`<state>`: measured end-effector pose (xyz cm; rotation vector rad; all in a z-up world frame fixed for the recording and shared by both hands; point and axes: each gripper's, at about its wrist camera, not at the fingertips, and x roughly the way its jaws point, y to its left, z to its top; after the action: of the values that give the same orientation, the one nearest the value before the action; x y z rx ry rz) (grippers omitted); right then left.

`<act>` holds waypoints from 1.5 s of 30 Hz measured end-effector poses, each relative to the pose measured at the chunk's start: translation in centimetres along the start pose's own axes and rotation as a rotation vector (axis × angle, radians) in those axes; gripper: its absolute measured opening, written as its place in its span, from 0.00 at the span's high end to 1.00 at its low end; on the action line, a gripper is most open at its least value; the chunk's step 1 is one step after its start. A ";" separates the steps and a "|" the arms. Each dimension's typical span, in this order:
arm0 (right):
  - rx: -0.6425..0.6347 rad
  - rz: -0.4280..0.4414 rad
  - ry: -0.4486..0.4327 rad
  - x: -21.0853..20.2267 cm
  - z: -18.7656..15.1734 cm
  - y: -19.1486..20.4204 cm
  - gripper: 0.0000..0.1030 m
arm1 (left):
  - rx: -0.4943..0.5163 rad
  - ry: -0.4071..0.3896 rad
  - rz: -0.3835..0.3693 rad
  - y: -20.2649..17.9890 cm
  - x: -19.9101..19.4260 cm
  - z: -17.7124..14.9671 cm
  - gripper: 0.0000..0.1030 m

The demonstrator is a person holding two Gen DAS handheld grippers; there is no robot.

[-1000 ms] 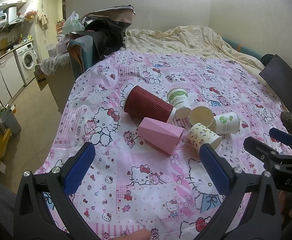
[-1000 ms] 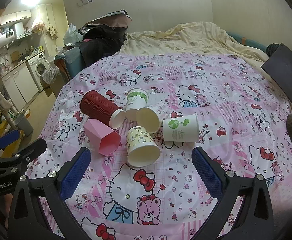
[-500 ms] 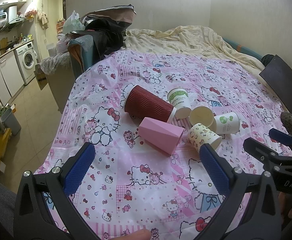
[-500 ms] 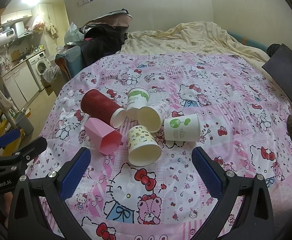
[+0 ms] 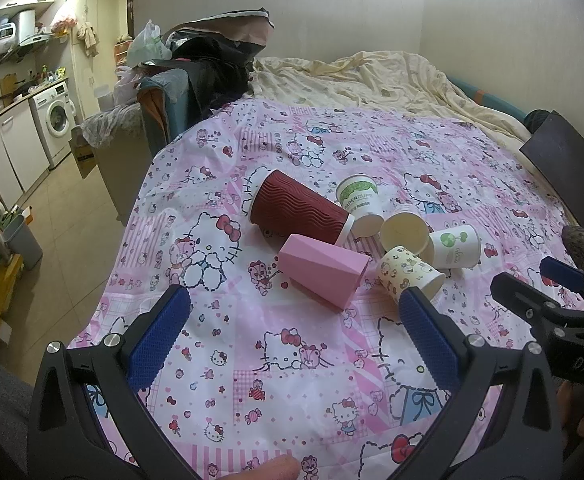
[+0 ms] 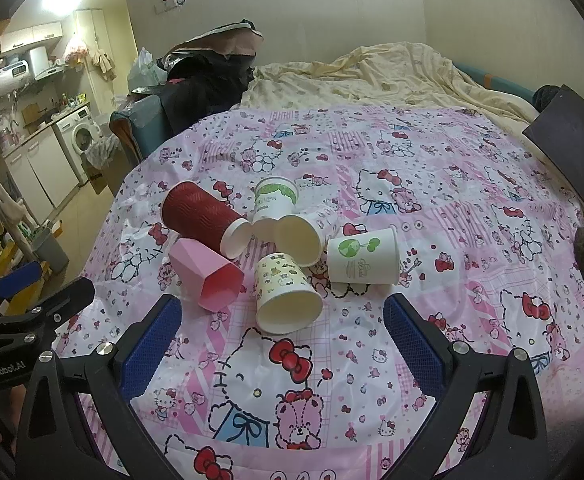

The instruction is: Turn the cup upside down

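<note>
Sideways near the bedcover's (image 6: 432,184) left edge: six cups; green-topped cup (image 5: 359,204) marked "PAPERCUPS", probably; left gripper (image 5: 296,332) stamped "GenRobot.AI", right gripper (image 6: 280,338) "DAS"; both spread wide, gripping nothing.

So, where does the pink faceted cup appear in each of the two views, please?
Left wrist view: the pink faceted cup lies on its side at the centre, just below the dark red ribbed cup.
Right wrist view: it lies left of centre, open mouth toward the camera.
Shared landmark: the dark red ribbed cup, right behind it in both.
</note>
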<state>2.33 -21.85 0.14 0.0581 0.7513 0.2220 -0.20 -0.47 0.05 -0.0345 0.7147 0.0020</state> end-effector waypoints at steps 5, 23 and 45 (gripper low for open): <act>0.009 0.004 -0.001 -0.2 0.1 -0.2 0.00 | -0.004 -0.002 0.006 0.1 -0.3 0.0 0.00; 0.087 -0.076 0.065 0.3 0.0 -3.1 0.00 | -0.527 0.574 0.037 4.0 11.7 5.4 0.00; 0.237 -0.104 0.171 2.5 -0.4 -7.7 0.00 | -0.801 0.800 0.052 1.0 22.3 2.1 0.26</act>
<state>5.18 -28.83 -2.84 0.2270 0.9460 0.0381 18.00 0.35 -13.00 -0.8208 1.4765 0.3408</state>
